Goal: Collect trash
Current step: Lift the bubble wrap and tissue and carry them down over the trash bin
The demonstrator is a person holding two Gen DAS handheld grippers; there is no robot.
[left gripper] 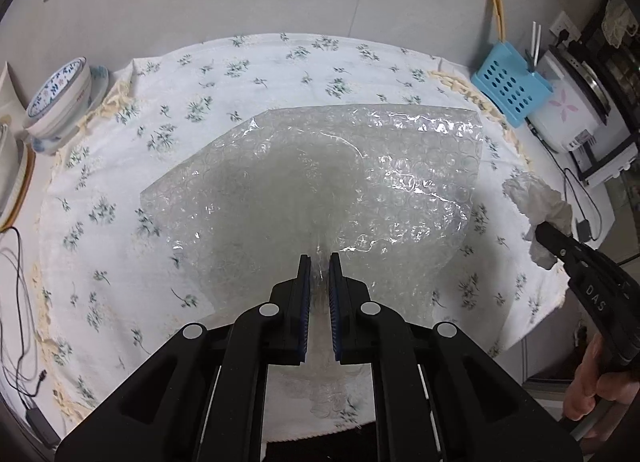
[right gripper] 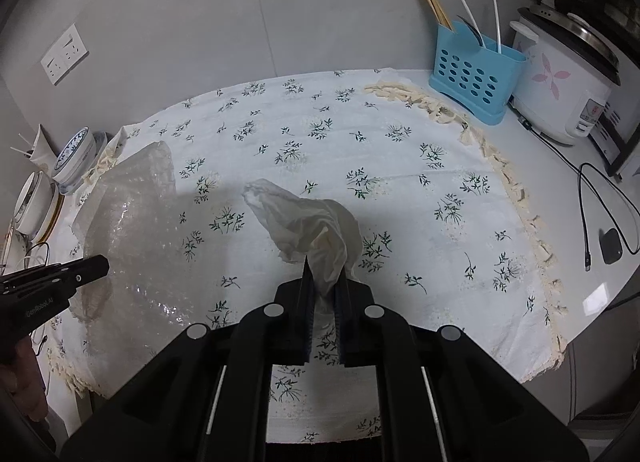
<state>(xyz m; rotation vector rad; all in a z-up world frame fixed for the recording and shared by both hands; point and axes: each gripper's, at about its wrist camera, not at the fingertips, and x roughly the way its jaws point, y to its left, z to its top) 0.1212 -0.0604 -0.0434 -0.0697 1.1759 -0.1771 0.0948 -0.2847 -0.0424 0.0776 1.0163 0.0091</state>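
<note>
White cloth (right gripper: 400, 166) printed with small green sprigs covers the counter, its fringed edge running along the right side. On it, toward the left, the bubble wrap (left gripper: 320, 182) spreads as a wide clear sheet; its near edge is gathered and pinched between the jaws of the left gripper (left gripper: 320, 266), which are nearly together on the plastic, and the rest fans out away from the jaws, seemingly partly lifted off the cloth. In the right wrist view the same sheet (right gripper: 136, 238) billows beside the left gripper's black tip (right gripper: 94, 264).

Right of the wrap, a crumpled white tissue (right gripper: 316, 230) is clamped in the right gripper (right gripper: 324, 282), jaws closed on its lower end, the wad hanging out above the cloth near the counter's middle. From the left wrist it shows as a pale bunch (left gripper: 540, 206) at the right gripper's tip (left gripper: 546, 232).

At the far right corner stand a white cooker (right gripper: 560, 82) with a pink flower and, just beside it, a blue caddy (right gripper: 472, 78) holding chopsticks and utensils. Blue-patterned bowls (left gripper: 60, 98) sit off the cloth's left edge. A black cable (right gripper: 600, 202) loops on the bare counter at right.
</note>
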